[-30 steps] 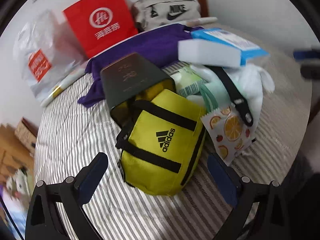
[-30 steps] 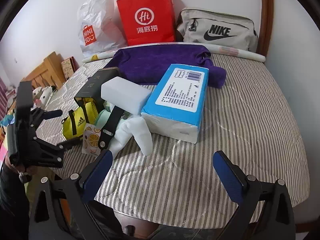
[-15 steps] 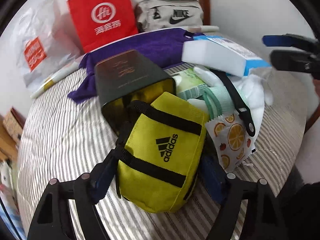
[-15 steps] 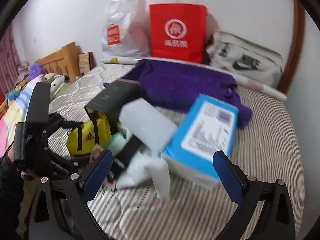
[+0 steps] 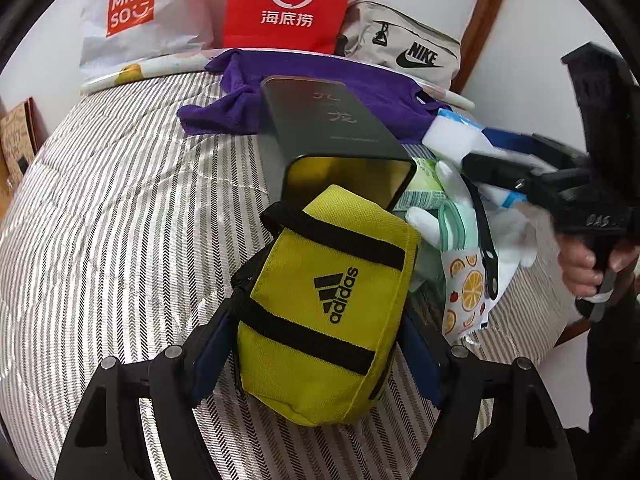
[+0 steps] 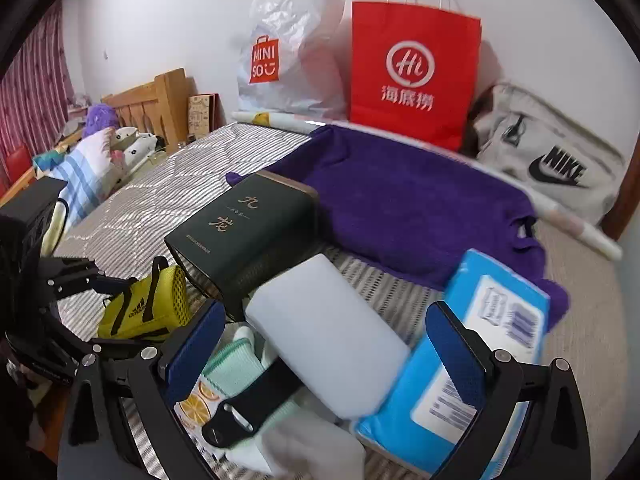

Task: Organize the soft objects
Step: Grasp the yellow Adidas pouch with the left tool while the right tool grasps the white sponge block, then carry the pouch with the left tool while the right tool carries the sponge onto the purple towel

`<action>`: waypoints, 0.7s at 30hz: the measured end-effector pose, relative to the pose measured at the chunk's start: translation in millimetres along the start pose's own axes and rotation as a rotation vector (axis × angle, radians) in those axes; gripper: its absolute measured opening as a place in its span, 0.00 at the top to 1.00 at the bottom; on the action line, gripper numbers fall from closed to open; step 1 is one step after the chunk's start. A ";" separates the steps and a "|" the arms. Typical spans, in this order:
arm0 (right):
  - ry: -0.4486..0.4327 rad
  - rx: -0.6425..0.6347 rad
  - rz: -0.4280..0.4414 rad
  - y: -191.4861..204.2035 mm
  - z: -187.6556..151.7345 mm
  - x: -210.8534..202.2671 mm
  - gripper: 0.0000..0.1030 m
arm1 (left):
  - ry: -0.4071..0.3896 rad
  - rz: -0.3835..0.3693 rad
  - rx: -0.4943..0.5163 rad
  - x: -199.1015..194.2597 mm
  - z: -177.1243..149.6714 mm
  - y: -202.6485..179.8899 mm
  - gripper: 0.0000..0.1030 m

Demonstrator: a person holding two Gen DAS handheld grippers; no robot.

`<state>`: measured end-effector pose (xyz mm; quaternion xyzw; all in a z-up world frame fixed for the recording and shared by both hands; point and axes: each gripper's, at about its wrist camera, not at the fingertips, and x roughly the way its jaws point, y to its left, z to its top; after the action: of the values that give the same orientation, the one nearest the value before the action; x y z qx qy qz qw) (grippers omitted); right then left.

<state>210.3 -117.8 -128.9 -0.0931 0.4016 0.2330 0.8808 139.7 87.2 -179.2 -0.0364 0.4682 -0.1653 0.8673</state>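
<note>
left wrist view: the left hand-held gripper [image 5: 316,356] was clenched on the yellow fabric adidas pouch with black straps [image 5: 328,300], its blue-padded fingers [image 5: 210,354] pressed against both sides of the pouch. the pouch lay on the grey-and-white striped bed cover [image 5: 120,220], its far end touching the open mouth of the dark green rectangular box with gold characters [image 5: 328,124]. just right of the pouch lay a packet printed with orange slices [image 5: 466,294], a mint-green cloth [image 5: 458,226] and a black strap [image 5: 486,240] across them. a purple towel [image 5: 240,100] spread behind the box.

right wrist view: the right hand-held gripper [image 6: 324,356] was released, its fingers [image 6: 456,356] wide apart on either side of the white rectangular foam sponge block [image 6: 324,336]; whether the pads touched it cannot be told. the sponge rested partly on the blue plastic pack of tissues [image 6: 480,360] and beside the green box [image 6: 244,232]. the pouch [image 6: 144,308] appeared at left, in the other gripper [image 6: 106,314].

background, against the wall: a white miniso plastic bag [image 6: 288,52], a red paper bag with a white logo [image 6: 412,72] and a grey nike bag [image 6: 552,160].
</note>
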 end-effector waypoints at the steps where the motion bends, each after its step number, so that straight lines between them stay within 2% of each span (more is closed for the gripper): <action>1: 0.014 -0.003 -0.005 0.3 0.1 4.5 0.03 | 0.001 -0.003 -0.006 1.1 1.8 0.9 0.26; 4: 0.050 -0.015 -0.017 1.8 -1.0 15.1 0.04 | 0.003 -0.012 -0.026 2.1 2.6 3.2 0.26; 5: 0.062 -0.018 -0.021 1.5 -1.3 17.4 0.11 | 0.004 -0.014 -0.029 1.3 2.2 3.5 0.26; 6: 0.069 -0.017 -0.019 0.1 -1.2 18.9 0.25 | 0.006 -0.016 -0.034 1.3 2.4 3.9 0.26; 7: 0.078 -0.008 -0.002 -1.4 -0.5 19.9 0.27 | 0.009 -0.017 -0.037 1.1 2.8 3.9 0.26; 12: 0.028 0.042 0.037 -7.2 2.6 3.2 0.27 | 0.020 -0.020 -0.056 -1.8 3.0 4.9 0.26; 16: -0.018 0.051 0.030 -6.3 2.5 -19.1 0.27 | 0.031 -0.027 -0.101 -4.9 0.5 6.1 0.26; 21: -0.047 0.094 0.034 -10.7 -9.7 -48.9 0.27 | 0.031 0.017 -0.119 -8.4 -3.5 1.3 0.26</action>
<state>181.2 -147.0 -98.8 -0.0392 0.3926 0.2311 0.8893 133.0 91.4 -174.7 -0.0814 0.4908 -0.1303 0.8576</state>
